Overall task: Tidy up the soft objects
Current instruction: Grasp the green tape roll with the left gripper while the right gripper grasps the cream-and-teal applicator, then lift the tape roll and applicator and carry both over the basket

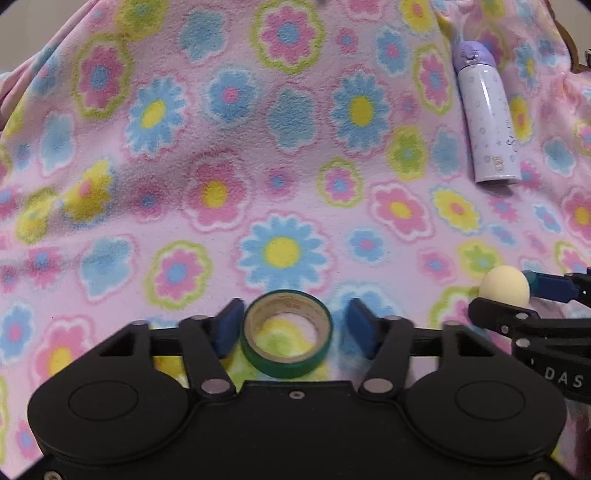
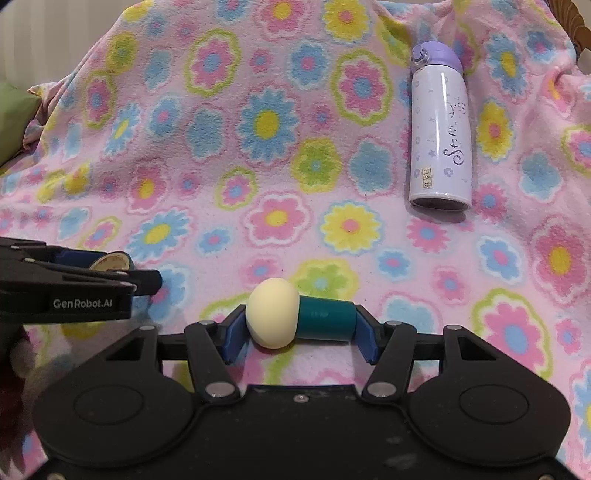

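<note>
A green tape roll (image 1: pixel 286 334) lies flat on the flowered fleece blanket (image 1: pixel 229 155), between the blue pads of my left gripper (image 1: pixel 291 328). The left pad touches the roll and a narrow strip of blanket shows between the roll and the right pad, so the gripper is open. My right gripper (image 2: pixel 299 332) is shut on a mushroom-shaped toy (image 2: pixel 291 319): one pad presses its cream cap, the other the end of its teal stem. The left wrist view shows that cream cap (image 1: pixel 504 290) at the right edge. In the right wrist view the tape roll (image 2: pixel 110 260) sits between the left gripper's fingers.
A white and lilac bottle (image 2: pixel 439 136) lies on its side on the blanket (image 2: pixel 221 155) at the far right, also in the left wrist view (image 1: pixel 485 118). A green cushion (image 2: pixel 14 110) is at the left edge. A brown wicker edge (image 2: pixel 578 26) shows at the top right.
</note>
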A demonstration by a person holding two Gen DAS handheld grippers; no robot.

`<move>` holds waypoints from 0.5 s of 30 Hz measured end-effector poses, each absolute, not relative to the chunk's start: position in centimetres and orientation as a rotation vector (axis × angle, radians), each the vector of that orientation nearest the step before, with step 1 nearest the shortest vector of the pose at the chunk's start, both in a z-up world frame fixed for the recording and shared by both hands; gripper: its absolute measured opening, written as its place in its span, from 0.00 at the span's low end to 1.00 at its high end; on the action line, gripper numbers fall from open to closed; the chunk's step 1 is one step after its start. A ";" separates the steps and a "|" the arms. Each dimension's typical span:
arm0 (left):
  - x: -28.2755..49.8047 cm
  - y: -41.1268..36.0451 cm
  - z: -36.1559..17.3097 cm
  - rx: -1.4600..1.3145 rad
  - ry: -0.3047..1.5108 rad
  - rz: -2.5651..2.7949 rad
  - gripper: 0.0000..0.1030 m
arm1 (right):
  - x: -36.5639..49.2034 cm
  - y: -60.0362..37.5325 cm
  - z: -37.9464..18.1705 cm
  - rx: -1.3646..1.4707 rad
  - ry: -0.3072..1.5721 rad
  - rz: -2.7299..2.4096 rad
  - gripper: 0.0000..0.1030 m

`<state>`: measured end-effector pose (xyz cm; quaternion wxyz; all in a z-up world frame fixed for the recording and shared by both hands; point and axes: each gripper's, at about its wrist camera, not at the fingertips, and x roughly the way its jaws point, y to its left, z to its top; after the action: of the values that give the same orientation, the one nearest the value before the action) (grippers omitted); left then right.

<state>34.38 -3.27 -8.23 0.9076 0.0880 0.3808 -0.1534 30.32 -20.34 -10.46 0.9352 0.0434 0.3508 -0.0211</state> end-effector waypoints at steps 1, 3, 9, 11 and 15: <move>34.1 -3.3 -8.2 0.186 0.779 -0.313 0.46 | 30.2 -20.4 -10.4 0.091 0.718 -0.043 0.56; 34.0 -3.3 -8.0 0.175 0.780 -0.315 0.46 | 30.0 -20.5 -10.1 0.096 0.717 -0.047 0.56; 33.0 -3.2 -6.3 0.169 0.779 -0.265 0.46 | 28.6 -20.9 -8.7 0.111 0.697 -0.044 0.56; 32.3 -3.2 -5.2 0.167 0.767 -0.247 0.46 | 27.8 -20.9 -7.9 0.110 0.681 -0.041 0.56; 30.1 -3.2 -2.7 0.172 0.738 -0.198 0.46 | 25.8 -20.8 -5.8 0.104 0.644 -0.027 0.56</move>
<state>30.11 -3.25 -2.69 0.9243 0.0838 0.3596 -0.0964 25.77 -20.82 -5.77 0.9471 0.0510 0.3165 -0.0132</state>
